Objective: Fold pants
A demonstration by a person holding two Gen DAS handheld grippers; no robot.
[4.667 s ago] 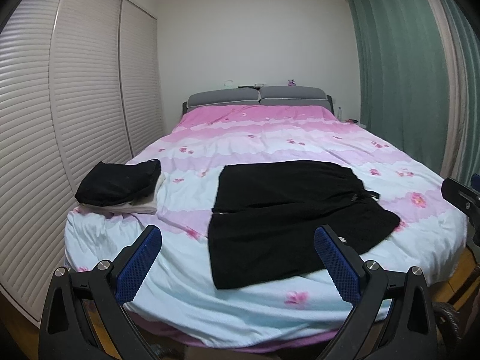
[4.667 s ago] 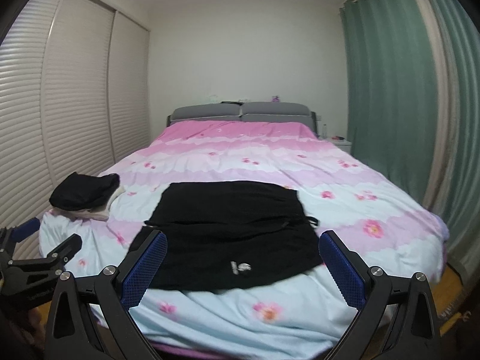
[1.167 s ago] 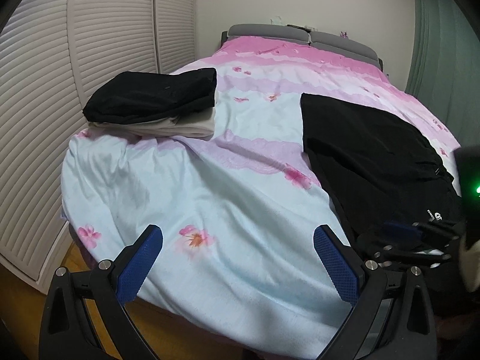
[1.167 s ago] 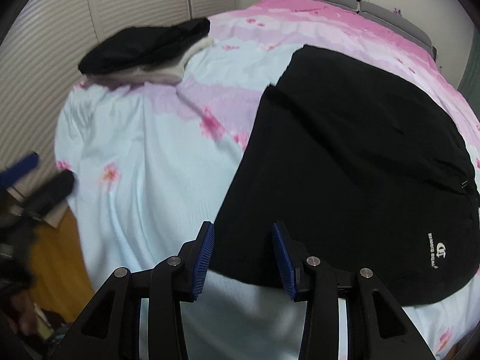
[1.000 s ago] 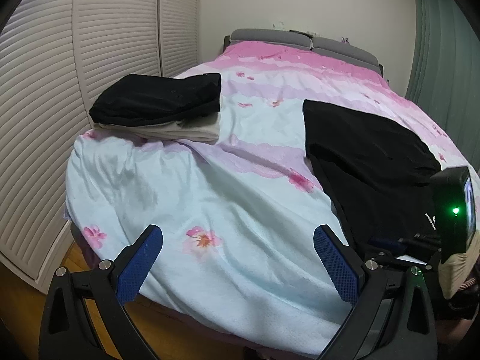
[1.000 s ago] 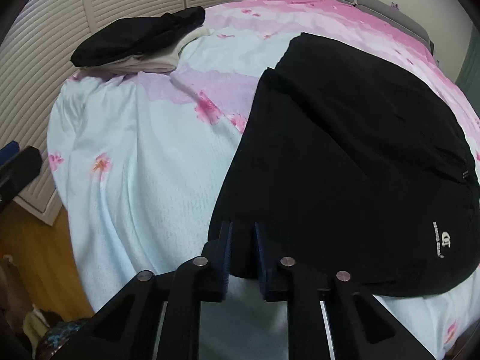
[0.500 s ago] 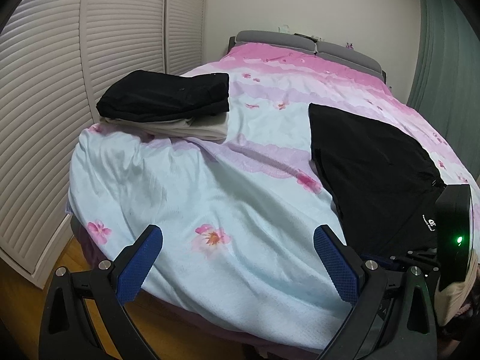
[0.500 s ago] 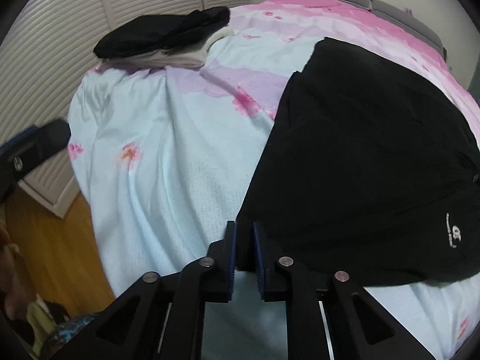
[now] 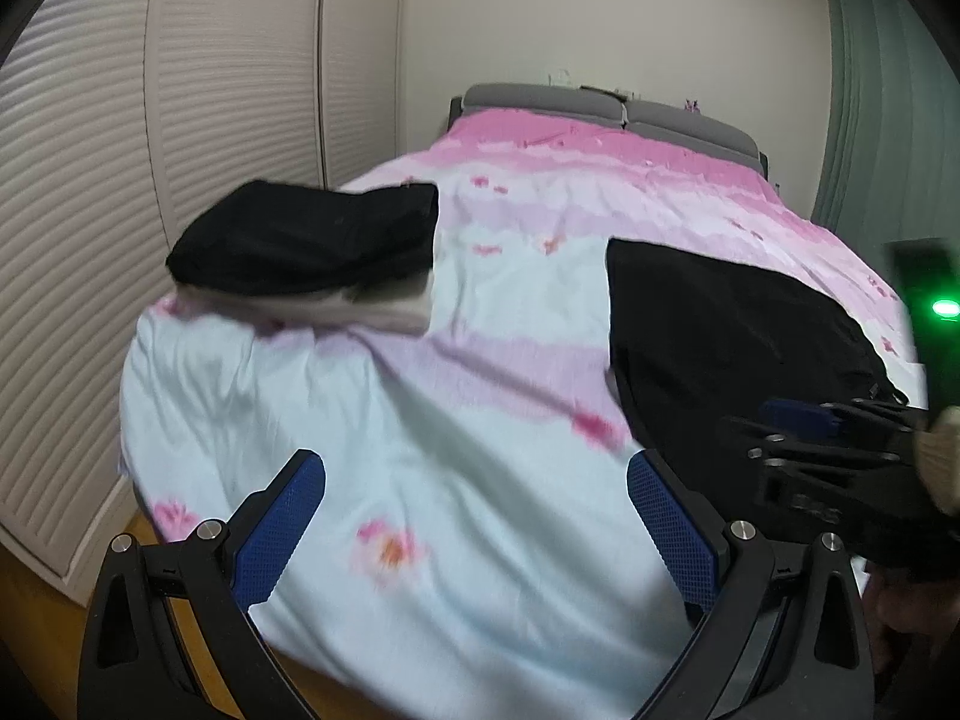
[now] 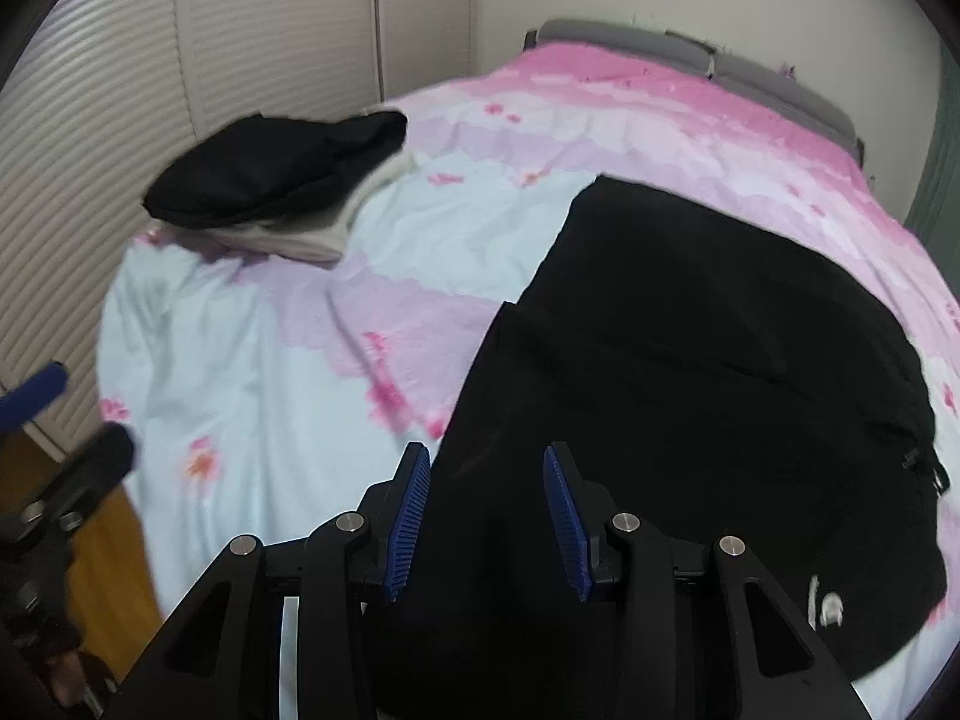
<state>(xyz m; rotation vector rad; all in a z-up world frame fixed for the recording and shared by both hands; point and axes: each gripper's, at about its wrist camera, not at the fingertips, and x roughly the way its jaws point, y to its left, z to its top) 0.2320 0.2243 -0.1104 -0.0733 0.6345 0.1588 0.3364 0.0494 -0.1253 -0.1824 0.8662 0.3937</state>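
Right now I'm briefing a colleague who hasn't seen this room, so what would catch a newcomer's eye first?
The black pants spread over the pink-and-blue floral bedspread dominate, with the right tongs open over their near edge. Toward the shuttered wardrobe, a folded black garment sits on a folded light one. The left tongs hang open above bare bedspread.

Black pants (image 10: 708,360) lie spread flat on the bed, occupying the 3 o'clock side of the right wrist view and running from the near edge at 6 o'clock toward 1 o'clock. Fabric is dark and matte. A small white logo sits near the hem at 4 o'clock. A step in the outline shows along the 9 o'clock edge. In the left wrist view the pants (image 9: 720,336) sit at 3 o'clock.
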